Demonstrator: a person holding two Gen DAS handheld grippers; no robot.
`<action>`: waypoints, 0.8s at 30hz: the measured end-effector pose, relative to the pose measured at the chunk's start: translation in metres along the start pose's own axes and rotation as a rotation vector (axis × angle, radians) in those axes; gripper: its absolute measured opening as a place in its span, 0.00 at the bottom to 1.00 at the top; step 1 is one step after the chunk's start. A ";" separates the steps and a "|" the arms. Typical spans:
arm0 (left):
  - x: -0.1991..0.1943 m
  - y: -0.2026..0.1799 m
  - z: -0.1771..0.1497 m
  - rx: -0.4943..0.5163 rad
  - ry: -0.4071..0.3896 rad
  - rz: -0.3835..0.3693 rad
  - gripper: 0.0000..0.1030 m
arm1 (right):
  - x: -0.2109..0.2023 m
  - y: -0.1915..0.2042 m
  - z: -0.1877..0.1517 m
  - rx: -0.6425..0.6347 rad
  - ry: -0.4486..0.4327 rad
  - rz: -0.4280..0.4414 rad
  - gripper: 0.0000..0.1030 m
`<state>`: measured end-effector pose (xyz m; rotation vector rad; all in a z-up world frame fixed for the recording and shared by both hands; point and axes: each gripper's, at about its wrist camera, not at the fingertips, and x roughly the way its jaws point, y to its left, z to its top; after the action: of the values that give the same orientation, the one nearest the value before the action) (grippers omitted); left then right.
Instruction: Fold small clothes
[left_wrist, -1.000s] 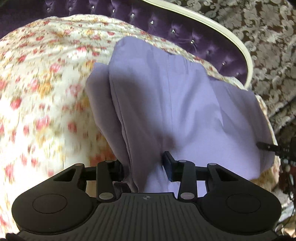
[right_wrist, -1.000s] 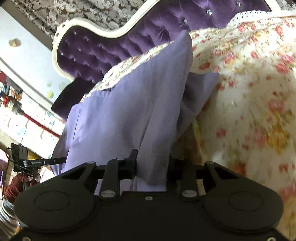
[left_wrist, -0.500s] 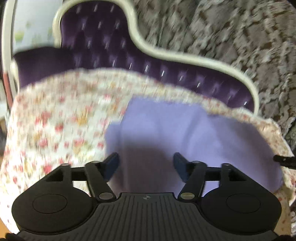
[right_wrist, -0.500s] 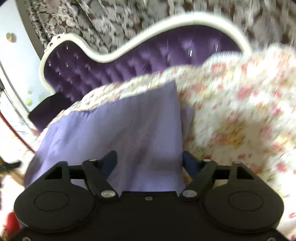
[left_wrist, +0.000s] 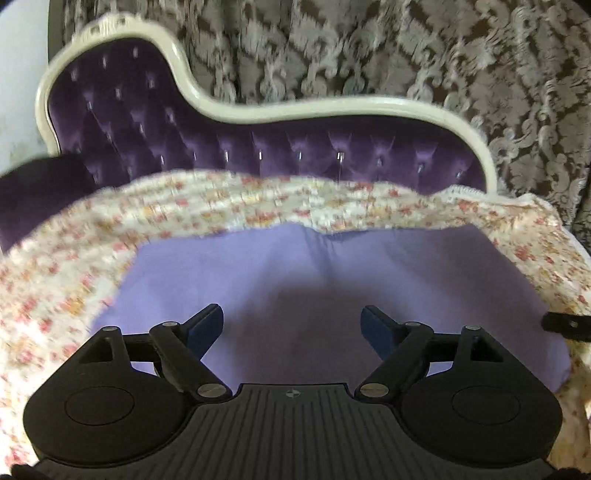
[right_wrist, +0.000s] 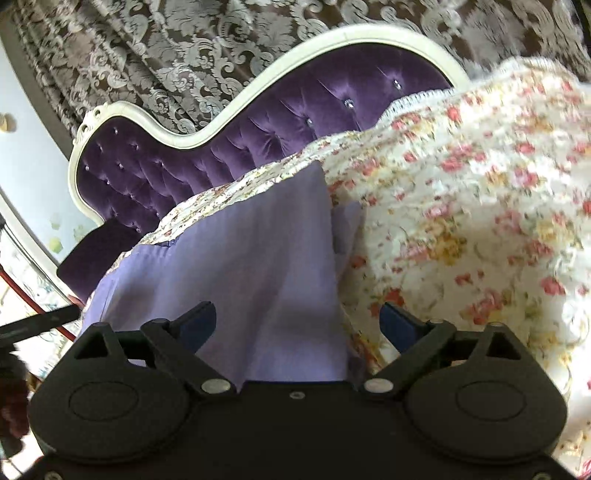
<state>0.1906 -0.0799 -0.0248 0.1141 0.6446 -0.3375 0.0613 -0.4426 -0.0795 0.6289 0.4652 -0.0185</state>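
Lilac garment (left_wrist: 332, 280) lies released — both grippers' jaws just opened.

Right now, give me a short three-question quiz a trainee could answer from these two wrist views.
1. True or false: the left hand-held gripper is clamped on the lilac garment.
2. What does the garment lie on? A) bare floor B) floral cover C) wooden table
3. Fill in: the purple tufted backrest has a ____ frame.

Key: 1. False; both it and the right hand-held gripper have just been opening, and no pad presses on the cloth. 2. B. 3. White (cream).
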 end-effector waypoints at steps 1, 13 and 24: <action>0.009 0.000 -0.001 -0.011 0.016 0.004 0.79 | 0.000 -0.002 -0.001 0.009 0.005 0.008 0.96; 0.060 0.009 -0.027 -0.053 0.138 0.058 0.84 | 0.024 -0.024 -0.001 0.098 0.089 0.172 1.00; 0.062 0.003 -0.029 -0.057 0.119 0.070 0.86 | 0.057 -0.019 0.011 0.089 0.119 0.284 1.00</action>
<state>0.2214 -0.0878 -0.0849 0.1021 0.7652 -0.2457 0.1142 -0.4571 -0.1064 0.7818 0.4886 0.2703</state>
